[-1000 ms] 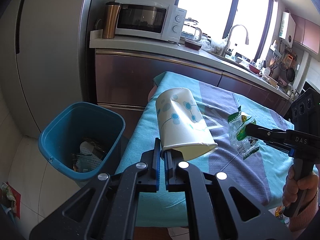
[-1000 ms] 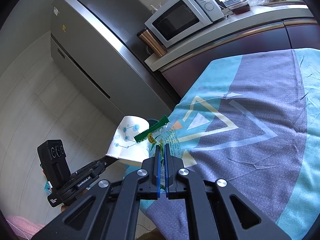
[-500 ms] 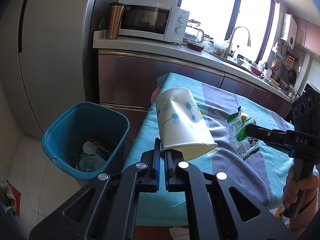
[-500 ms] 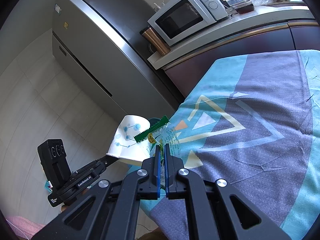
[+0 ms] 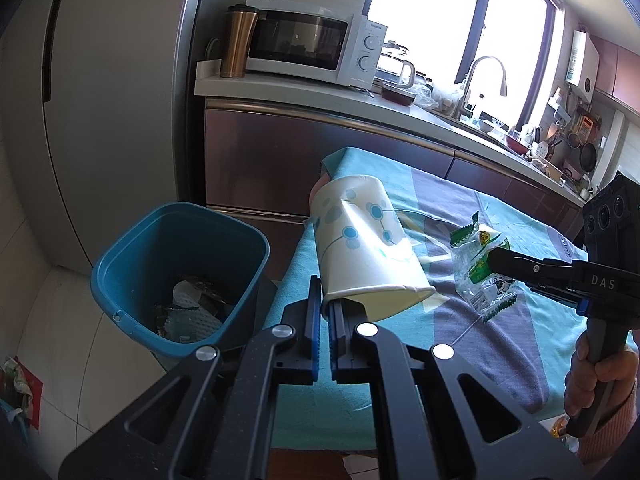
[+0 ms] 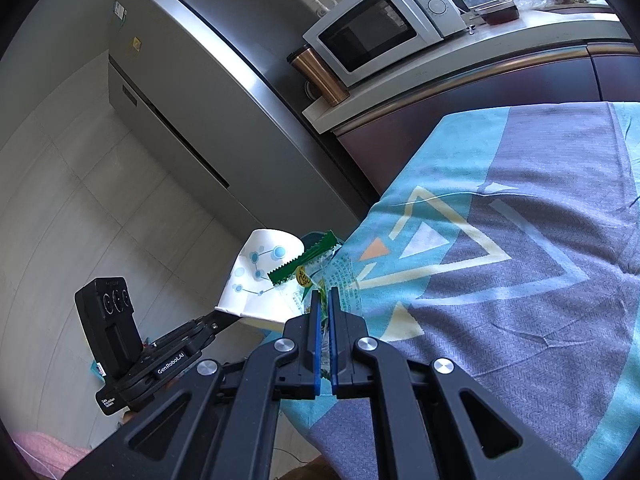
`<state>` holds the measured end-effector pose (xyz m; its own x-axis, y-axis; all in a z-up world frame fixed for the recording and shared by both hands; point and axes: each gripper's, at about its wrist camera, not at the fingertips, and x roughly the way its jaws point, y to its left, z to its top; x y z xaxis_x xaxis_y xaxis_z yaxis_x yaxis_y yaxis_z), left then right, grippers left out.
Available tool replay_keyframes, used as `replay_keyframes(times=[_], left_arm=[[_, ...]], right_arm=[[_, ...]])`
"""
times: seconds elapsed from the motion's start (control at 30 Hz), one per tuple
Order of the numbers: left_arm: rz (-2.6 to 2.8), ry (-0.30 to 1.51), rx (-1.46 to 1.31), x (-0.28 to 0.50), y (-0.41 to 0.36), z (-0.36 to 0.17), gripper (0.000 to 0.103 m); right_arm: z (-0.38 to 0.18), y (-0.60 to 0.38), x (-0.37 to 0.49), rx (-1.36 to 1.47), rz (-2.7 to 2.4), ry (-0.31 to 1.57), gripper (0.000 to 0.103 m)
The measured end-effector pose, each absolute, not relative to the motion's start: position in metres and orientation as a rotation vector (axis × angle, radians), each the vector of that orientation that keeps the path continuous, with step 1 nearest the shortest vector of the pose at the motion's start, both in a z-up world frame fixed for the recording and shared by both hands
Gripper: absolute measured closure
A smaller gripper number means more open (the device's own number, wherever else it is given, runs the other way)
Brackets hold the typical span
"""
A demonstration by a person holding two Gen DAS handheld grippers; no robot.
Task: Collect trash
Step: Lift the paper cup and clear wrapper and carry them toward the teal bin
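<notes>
kitchen, bench (image 5: 500,364) under blue-grey cloth: two trash items lifted, neither binned yet.
left hand-held gripper (image 5: 325,304) clamped on paper cup (image 5: 360,240) rim; right hand-held gripper (image 6: 325,300) pinching clear snack wrapper (image 6: 320,272); both beside blue bin (image 5: 120,280), which already holds scraps.

Open air above blue bin (image 5: 120,280) — table edge (image 5: 296,264) beside, cabinet (image 5: 280,152) behind

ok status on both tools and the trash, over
Left tool shut on paper cup rim. Right tool shut on snack wrapper. Blue bin beside table, nothing blocking.
</notes>
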<state>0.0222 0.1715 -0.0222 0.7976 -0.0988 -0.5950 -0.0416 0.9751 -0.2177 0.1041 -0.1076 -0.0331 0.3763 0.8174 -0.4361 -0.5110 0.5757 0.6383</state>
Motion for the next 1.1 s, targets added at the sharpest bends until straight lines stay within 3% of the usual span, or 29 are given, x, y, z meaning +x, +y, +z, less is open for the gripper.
replay_keyframes(times=[1.1], left_arm=[[0.082,0.629,-0.26,0.016,0.22,-0.024,0.099]], right_arm=[[-0.027,-0.042,0.12,0.393,1.002,0.837,0.101]])
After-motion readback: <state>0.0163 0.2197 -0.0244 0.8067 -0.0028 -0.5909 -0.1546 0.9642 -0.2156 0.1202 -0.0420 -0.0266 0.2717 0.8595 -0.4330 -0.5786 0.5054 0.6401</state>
